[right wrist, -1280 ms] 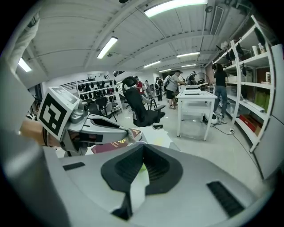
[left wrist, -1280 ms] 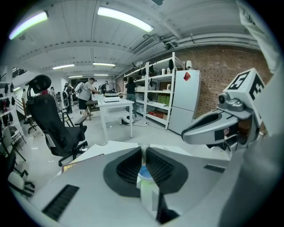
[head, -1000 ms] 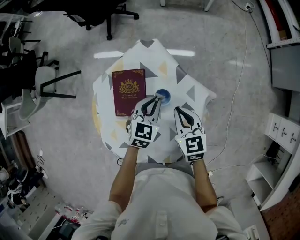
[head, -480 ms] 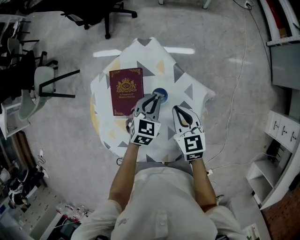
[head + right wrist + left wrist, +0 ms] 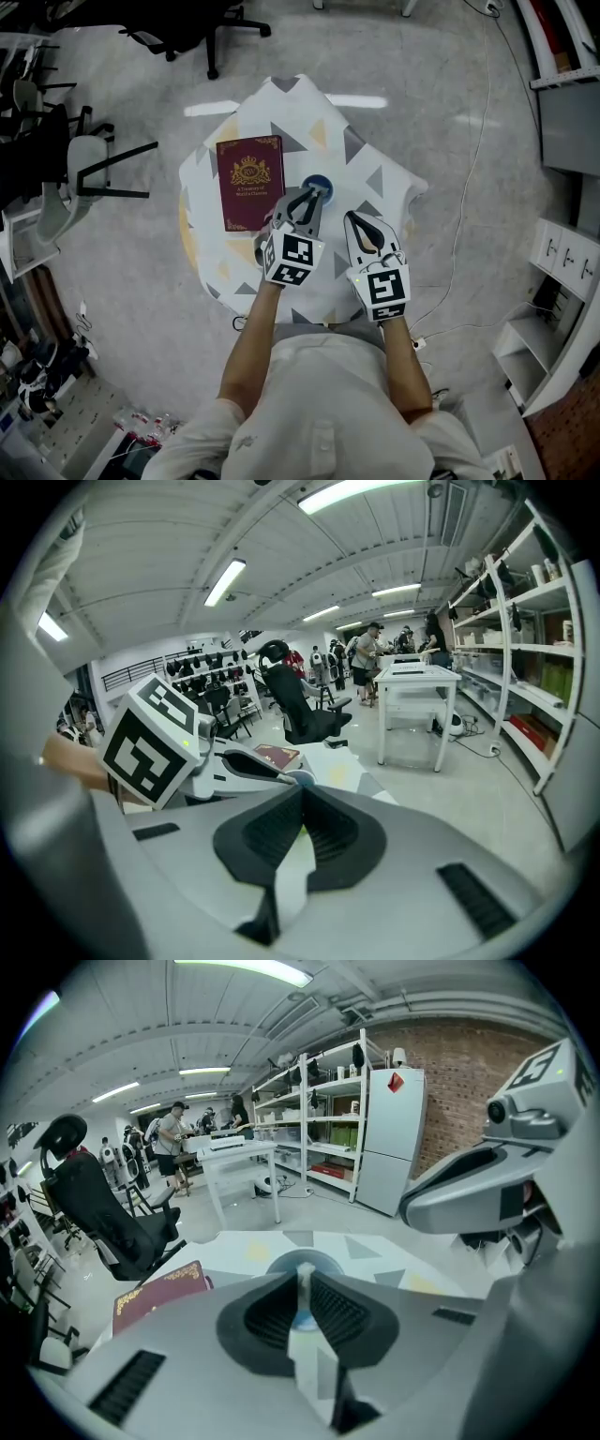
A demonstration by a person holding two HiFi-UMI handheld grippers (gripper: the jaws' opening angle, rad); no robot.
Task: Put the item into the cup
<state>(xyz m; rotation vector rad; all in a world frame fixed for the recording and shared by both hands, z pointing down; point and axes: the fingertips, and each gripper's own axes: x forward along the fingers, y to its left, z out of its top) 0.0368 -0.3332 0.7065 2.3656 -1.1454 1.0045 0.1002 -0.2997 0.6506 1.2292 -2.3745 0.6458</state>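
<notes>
A small blue cup [image 5: 320, 184] stands near the middle of the cloth-covered table [image 5: 375, 173]. My left gripper [image 5: 312, 196] reaches to the cup's near rim, and its jaws are shut on a thin pale item [image 5: 301, 1280] that sticks up between the pads. In the left gripper view the cup [image 5: 281, 1262] lies just beyond the left gripper [image 5: 302, 1297]. My right gripper [image 5: 359, 223] rests to the right of the cup and nearer to me. The right gripper [image 5: 302, 808] is shut with nothing in it. The cup [image 5: 302, 778] shows just past its tips.
A maroon book [image 5: 250, 182] with gold print lies flat on the table, left of the cup. The cloth has grey and yellow triangles. Office chairs [image 5: 103, 164] stand on the floor to the left, shelving [image 5: 562, 253] to the right.
The left gripper's body has shifted slightly up and right while its tips stay at the cup. The right gripper has hardly moved.
</notes>
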